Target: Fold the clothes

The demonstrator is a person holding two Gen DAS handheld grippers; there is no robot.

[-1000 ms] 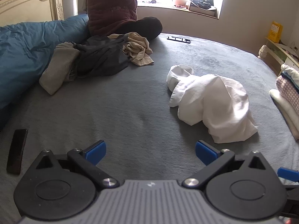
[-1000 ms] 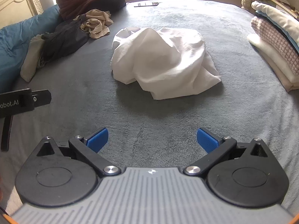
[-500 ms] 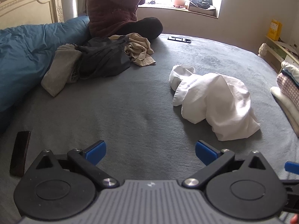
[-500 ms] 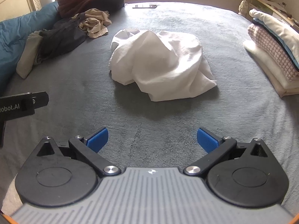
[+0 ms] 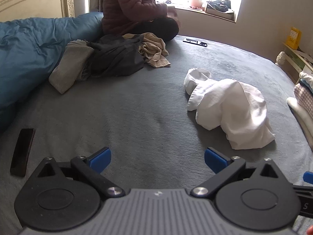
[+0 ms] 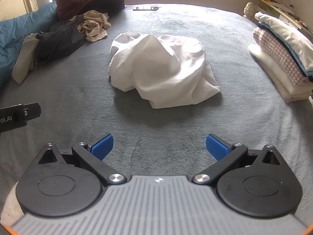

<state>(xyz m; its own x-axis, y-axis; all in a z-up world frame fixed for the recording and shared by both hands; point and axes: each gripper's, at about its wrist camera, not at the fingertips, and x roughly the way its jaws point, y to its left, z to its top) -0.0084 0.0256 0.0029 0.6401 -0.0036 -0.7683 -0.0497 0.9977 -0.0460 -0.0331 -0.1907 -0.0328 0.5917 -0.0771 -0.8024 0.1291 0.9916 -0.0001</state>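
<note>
Compared with half a second earlier, both views are tilted slightly upward — more of the seated person in a maroon quilted jacket [image 5: 129,5] at the bed's far edge now shows, and the crumpled white cotton garment [image 6: 160,68] sits a little farther ahead. The left claw [image 5: 157,160] and the right claw [image 6: 159,146] are as before: blue-padded fingers spread wide apart, empty, above the grey plush bed cover [image 5: 137,107].

The white garment lies in a loose, wrinkled heap near the middle of the bed, unfolded, with a rolled opening at its far end and a flat corner pointing toward the near edge.

The left wrist view alone shows a dark slim phone [image 5: 22,151] lying near the bed's left edge, and a bright window sill [image 5: 205,9]. The right wrist view alone shows in full the stack of folded clothes [image 6: 283,56] at the right edge — white, pink check, blue, cream. Both show the pile of dark and beige unfolded clothes [image 5: 117,58] beside a blue duvet [image 5: 29,49].
</note>
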